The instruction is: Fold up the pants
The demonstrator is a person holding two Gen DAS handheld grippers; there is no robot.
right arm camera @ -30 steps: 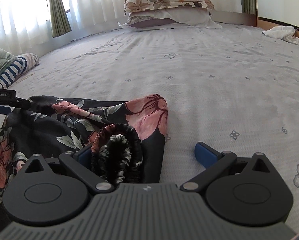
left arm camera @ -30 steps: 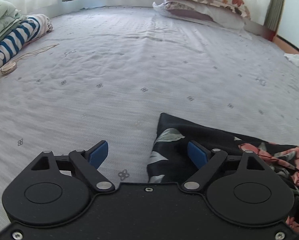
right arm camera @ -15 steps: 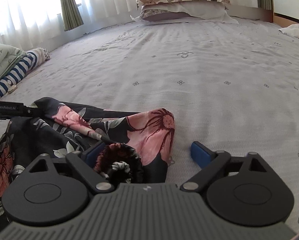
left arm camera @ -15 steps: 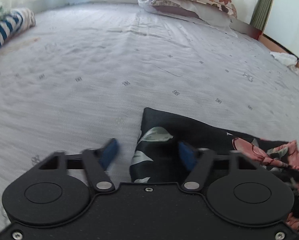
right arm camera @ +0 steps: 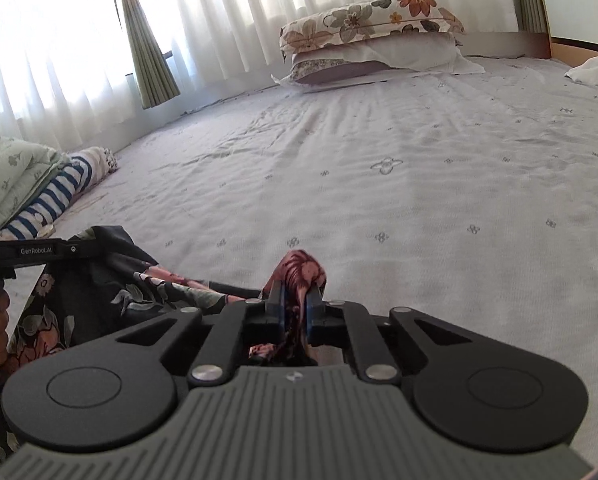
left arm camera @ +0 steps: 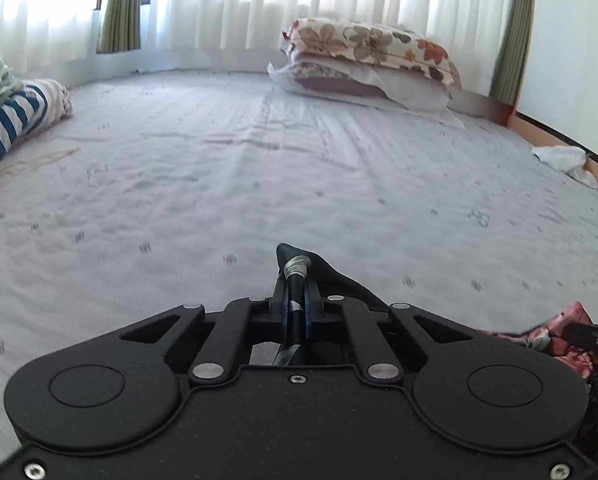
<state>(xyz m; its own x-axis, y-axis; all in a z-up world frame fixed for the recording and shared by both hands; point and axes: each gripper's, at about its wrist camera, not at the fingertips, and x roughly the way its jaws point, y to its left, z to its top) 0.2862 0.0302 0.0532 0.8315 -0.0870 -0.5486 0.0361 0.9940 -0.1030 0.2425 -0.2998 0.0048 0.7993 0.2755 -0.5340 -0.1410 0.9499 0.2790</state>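
Pants of black floral fabric (right arm camera: 99,300) span sideways between my grippers. Left gripper (left arm camera: 295,300) and right gripper (right arm camera: 297,300) each pinch an end, equally near.

- I am working in a home bedroom, over a wide bed (right arm camera: 419,184) with a pale, flower-dotted sheet.
- Stacked floral pillows (right arm camera: 371,36) lie at its far end.
- White sheer curtains (left arm camera: 227,4) with green drapes (right arm camera: 147,52) cover bright windows.
- A folded quilt (right arm camera: 7,176) and striped bedding (left arm camera: 7,120) lie along the left edge.
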